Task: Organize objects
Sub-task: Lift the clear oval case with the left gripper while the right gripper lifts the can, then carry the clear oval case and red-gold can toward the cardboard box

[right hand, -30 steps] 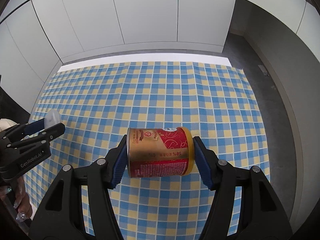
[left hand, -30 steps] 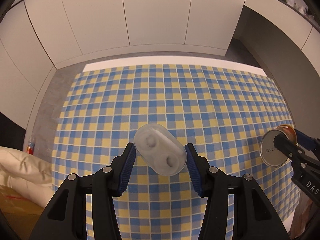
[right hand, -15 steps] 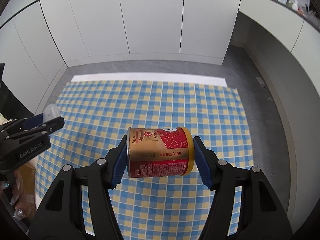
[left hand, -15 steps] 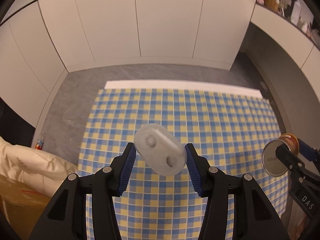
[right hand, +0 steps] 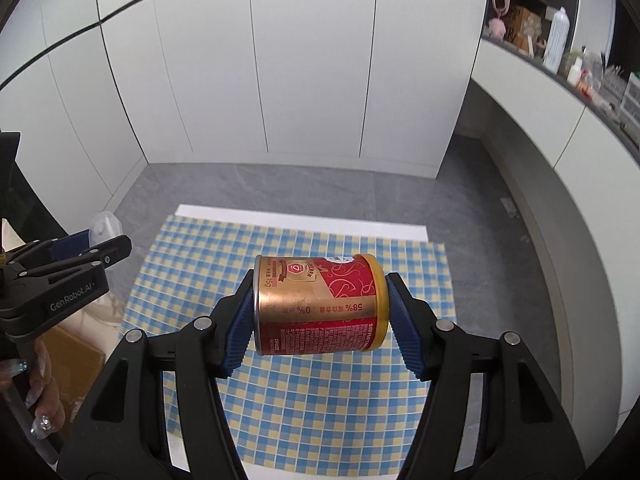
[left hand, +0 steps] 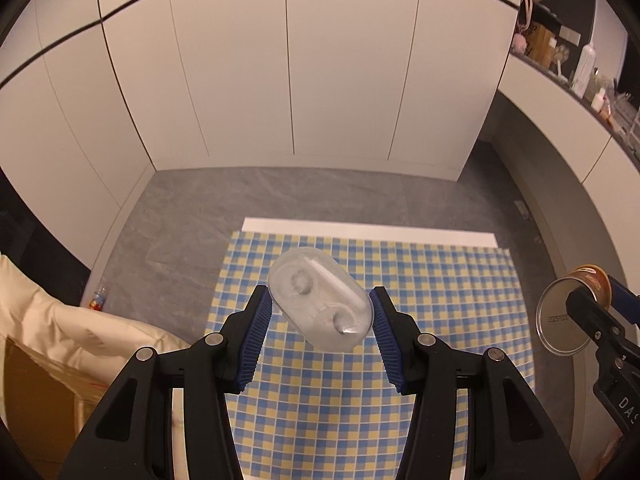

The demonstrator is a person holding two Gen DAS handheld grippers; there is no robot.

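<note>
My left gripper (left hand: 320, 312) is shut on a clear oval plastic case (left hand: 320, 298) with two round wells, held tilted high above the blue-and-yellow checked table (left hand: 440, 280). My right gripper (right hand: 320, 308) is shut on a red and gold can (right hand: 320, 304), held on its side by its two ends, also high above the table (right hand: 320, 400). The can (left hand: 568, 312) and right gripper show at the right edge of the left wrist view. The left gripper with the case (right hand: 105, 228) shows at the left of the right wrist view.
White cabinet doors (left hand: 280, 80) stand behind a grey floor (left hand: 192, 216). A cream cushion (left hand: 60, 320) and a cardboard box (left hand: 36, 400) lie left of the table. A shelf (right hand: 560, 40) with bottles runs at the upper right.
Both grippers have risen well above the table with their objects still held; the table looks much smaller and more floor and cabinets show.
</note>
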